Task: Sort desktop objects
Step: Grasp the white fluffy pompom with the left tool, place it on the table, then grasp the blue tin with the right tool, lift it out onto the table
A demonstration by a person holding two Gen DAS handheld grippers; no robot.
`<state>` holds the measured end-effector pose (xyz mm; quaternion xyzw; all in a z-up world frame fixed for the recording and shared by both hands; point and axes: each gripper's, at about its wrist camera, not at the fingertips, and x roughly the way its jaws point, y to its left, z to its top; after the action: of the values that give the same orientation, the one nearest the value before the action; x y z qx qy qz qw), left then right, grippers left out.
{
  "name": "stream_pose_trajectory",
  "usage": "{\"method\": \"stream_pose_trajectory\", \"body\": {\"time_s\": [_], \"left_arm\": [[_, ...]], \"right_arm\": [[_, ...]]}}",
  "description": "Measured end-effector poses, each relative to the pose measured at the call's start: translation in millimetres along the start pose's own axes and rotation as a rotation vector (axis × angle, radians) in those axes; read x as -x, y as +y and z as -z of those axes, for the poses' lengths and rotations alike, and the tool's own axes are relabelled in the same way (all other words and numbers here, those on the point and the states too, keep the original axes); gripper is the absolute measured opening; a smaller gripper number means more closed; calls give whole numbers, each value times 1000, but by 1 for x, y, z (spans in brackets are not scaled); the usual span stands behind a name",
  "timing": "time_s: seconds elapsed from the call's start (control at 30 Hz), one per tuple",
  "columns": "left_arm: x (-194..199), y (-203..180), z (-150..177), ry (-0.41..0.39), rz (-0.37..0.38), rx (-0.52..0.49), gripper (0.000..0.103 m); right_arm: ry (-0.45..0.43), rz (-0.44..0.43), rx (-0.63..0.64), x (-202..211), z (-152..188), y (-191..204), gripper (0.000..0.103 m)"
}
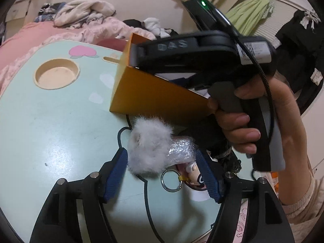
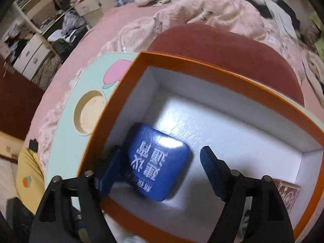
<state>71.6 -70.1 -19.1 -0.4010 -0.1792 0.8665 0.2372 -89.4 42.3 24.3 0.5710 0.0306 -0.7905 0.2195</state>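
In the left wrist view my left gripper [image 1: 162, 172] stands open over the mint table [image 1: 50, 125]. Between its blue pads [image 1: 115, 174] lies a white fluffy pom-pom [image 1: 149, 145] with a bubble-wrapped piece [image 1: 182, 147], a metal key ring [image 1: 171, 180] and a small figure [image 1: 194, 174]. In the right wrist view my right gripper [image 2: 161, 151] is open inside the orange box [image 2: 202, 68]. A blue tin [image 2: 158, 162] with white lettering sits between its fingers, against the left pad and clear of the right one. The orange box [image 1: 151, 95] also shows in the left view, with a hand [image 1: 243, 125] on the right tool above it.
A brown patterned item [image 2: 287, 192] lies in the box's near right corner. The table has a round recess [image 1: 56, 74] at its far left. A pink bed [image 2: 202, 10] with piled clothes lies beyond, and a red cushion [image 2: 222, 46] sits behind the box.
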Motion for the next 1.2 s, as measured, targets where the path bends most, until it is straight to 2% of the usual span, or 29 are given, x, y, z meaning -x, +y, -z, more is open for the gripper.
{"method": "stream_pose_trajectory", "body": {"time_s": [0.07, 0.2, 0.23, 0.3, 0.37, 0.43, 0.5, 0.6, 0.67, 0.73, 0.77, 0.83, 1.03, 1.2], "left_arm": [[4, 3, 4, -8, 9, 6, 69], [1, -6, -6, -17, 13, 10, 69], [2, -6, -4, -20, 12, 9, 69], [-3, -9, -16, -19, 10, 9, 69], [-2, -9, -14, -19, 12, 11, 69], [-3, -8, -15, -21, 14, 13, 69], [-4, -9, -16, -24, 15, 15, 69], [-4, -9, -16, -22, 14, 16, 70], [-3, -8, -16, -24, 17, 21, 70], [-2, -7, -16, -28, 28, 32, 70], [-2, -6, -16, -28, 33, 36, 70], [-2, -5, -16, -31, 40, 41, 70], [-2, -4, -18, -27, 38, 45, 70], [3, 2, -22, -47, 59, 68, 71]], "right_arm": [[8, 11, -17, 4, 3, -15, 78], [-33, 133, -100, 21, 3, -53, 78], [-45, 125, -134, 26, 5, -62, 78], [-47, -3, -218, 34, 5, -76, 78], [-57, -63, -238, 40, 4, -76, 78], [-70, -46, -174, 42, 5, -63, 78], [-26, -16, -121, 37, 9, -52, 78], [71, 27, -110, 14, 5, -36, 79], [39, 110, -35, 10, 12, -22, 82], [18, 102, -43, 8, 13, -21, 82], [23, 100, -40, 7, 14, -20, 78], [21, 82, -43, 10, 16, -20, 69], [-21, 51, -44, 14, 20, -24, 68], [-170, -60, -96, 46, 15, -48, 68]]}}
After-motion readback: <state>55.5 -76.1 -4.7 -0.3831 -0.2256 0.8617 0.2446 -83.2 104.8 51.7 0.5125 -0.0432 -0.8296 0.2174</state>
